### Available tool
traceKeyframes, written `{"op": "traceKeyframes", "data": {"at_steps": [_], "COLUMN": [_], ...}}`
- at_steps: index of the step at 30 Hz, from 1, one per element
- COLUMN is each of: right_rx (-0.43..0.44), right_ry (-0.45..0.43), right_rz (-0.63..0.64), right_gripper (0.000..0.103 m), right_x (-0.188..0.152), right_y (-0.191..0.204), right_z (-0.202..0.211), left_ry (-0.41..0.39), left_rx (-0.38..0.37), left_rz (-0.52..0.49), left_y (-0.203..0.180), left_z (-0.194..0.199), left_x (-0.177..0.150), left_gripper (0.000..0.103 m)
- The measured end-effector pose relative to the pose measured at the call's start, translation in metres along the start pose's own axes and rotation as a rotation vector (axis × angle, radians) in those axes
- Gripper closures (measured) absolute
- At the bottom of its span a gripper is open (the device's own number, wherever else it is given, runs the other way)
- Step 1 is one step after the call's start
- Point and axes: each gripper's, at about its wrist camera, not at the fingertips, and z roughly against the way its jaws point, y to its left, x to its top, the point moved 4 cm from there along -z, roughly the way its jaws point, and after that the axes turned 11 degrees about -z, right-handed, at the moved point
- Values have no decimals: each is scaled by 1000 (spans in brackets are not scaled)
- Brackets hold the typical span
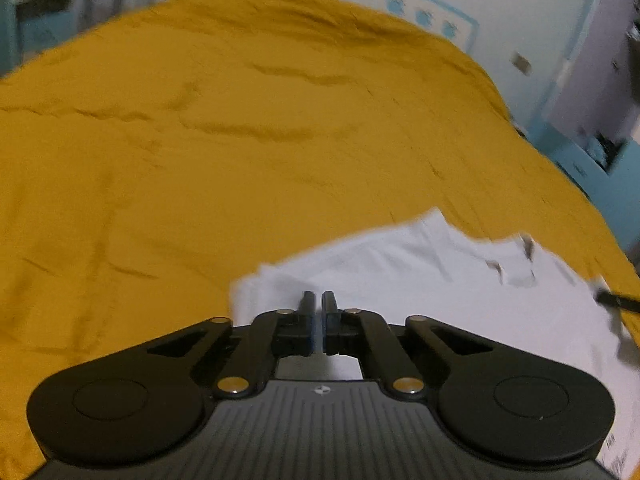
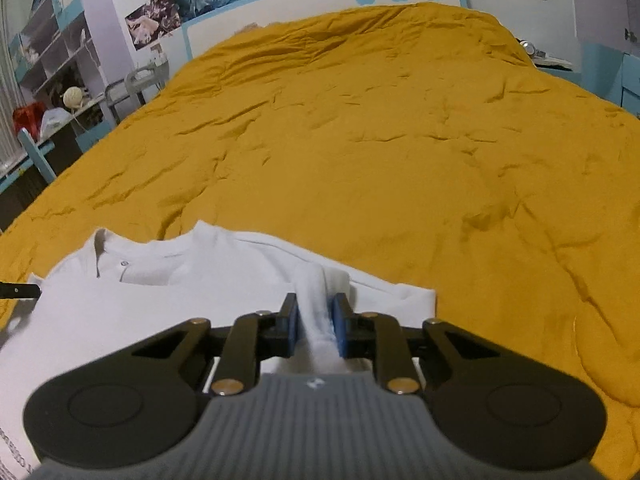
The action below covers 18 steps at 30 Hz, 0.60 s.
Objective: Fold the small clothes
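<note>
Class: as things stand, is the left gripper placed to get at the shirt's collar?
Probably yes: the left gripper is shut over the shirt, and the collar lies beyond it with only flat fabric between.

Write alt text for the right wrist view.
The right claw pinches a bunched fold of a white shirt lying on a mustard-yellow bedspread. A white headboard with blue apple cutouts stands behind.

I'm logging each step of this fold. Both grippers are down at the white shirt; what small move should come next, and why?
Probably lift both grippers a little and carry the near edge toward the collar. The right gripper already pinches a ridge of the white shirt, and the left gripper is shut at its edge, though its hold is unclear.
</note>
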Motion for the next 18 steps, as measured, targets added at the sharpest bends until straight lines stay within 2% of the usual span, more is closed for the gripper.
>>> {"op": "traceKeyframes", "data": {"at_steps": [2, 5, 7, 10, 12, 14, 15, 16, 18], "right_rx": [-1, -4, -8, -12, -11, -15, -19, -24, -41], "right_ry": [4, 9, 7, 9, 9, 11, 11, 8, -13], "right_rz": [14, 3, -10, -22, -33, -32, -30, -28, -17], "right_gripper": [89, 89, 89, 89, 88, 88, 88, 88, 88], "right_x": [0, 0, -1, -2, -2, -2, -2, -2, -2], "right_y": [1, 0, -1, -3, -4, -4, -3, -2, 1], "right_z": [-1, -2, -1, -1, -1, -2, -2, -2, -1], "left_ry": [-27, 8, 25, 51, 54, 65, 76, 82, 60], "left_rx": [45, 33, 61, 76, 49, 12, -8, -15, -9], "left_rz": [-4, 29, 15, 11, 18, -2, -24, -41, -40], "left_y": [7, 17, 19, 20, 18, 12, 8, 6, 3], "left_z": [9, 6, 3, -3, -6, -12, -15, -17, -13], "left_x": [2, 1, 2, 4, 3, 2, 1, 1, 3], "left_gripper": [92, 92, 91, 86, 80, 80, 93, 99, 100]}}
